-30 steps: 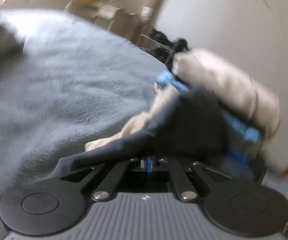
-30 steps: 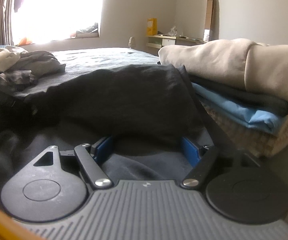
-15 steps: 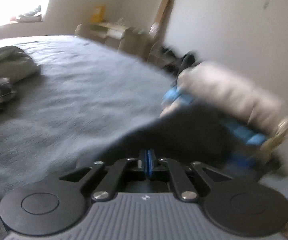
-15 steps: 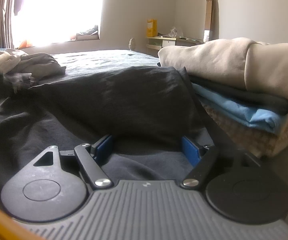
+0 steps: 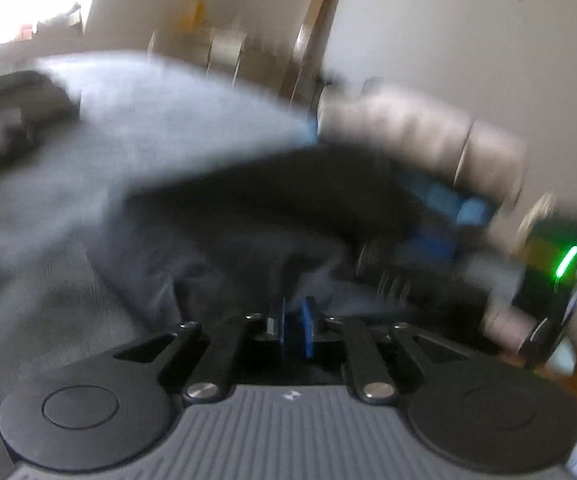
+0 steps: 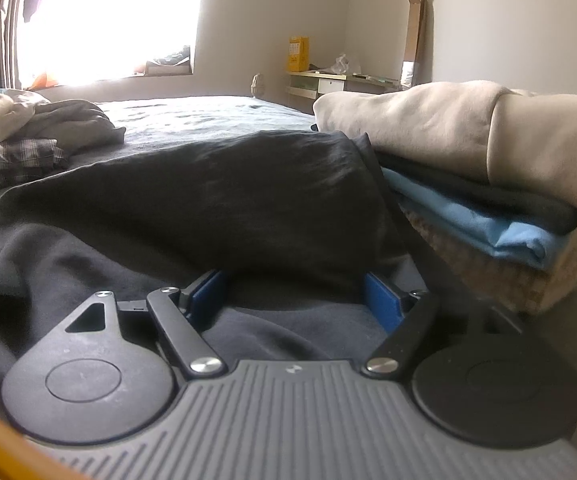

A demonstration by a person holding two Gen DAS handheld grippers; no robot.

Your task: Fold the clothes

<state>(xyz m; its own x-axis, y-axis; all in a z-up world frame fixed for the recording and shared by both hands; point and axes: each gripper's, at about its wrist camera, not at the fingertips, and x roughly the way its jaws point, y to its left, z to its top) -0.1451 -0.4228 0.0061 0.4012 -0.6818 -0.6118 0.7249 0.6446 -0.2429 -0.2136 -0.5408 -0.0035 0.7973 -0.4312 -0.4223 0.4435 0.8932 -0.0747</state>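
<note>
A black garment (image 6: 216, 200) lies spread on the grey bed, partly folded over itself. My right gripper (image 6: 296, 292) is open and rests low on it, its blue pads (image 6: 382, 300) wide apart with cloth between them. My left gripper (image 5: 293, 322) is shut on the black garment (image 5: 272, 200), its blue pads pressed on a fold of cloth; this view is blurred. The right gripper's body (image 5: 552, 268) with a green light shows at the right of the left wrist view.
A stack of folded clothes (image 6: 480, 168), beige on top, then dark, blue and knit, sits right of the garment, also in the left wrist view (image 5: 420, 140). A pile of unfolded clothes (image 6: 28, 136) lies far left. A desk (image 6: 340, 80) stands by the far wall.
My left gripper has swung left and down with the black cloth, folding it over the spread part. The right gripper has stayed still and open.
</note>
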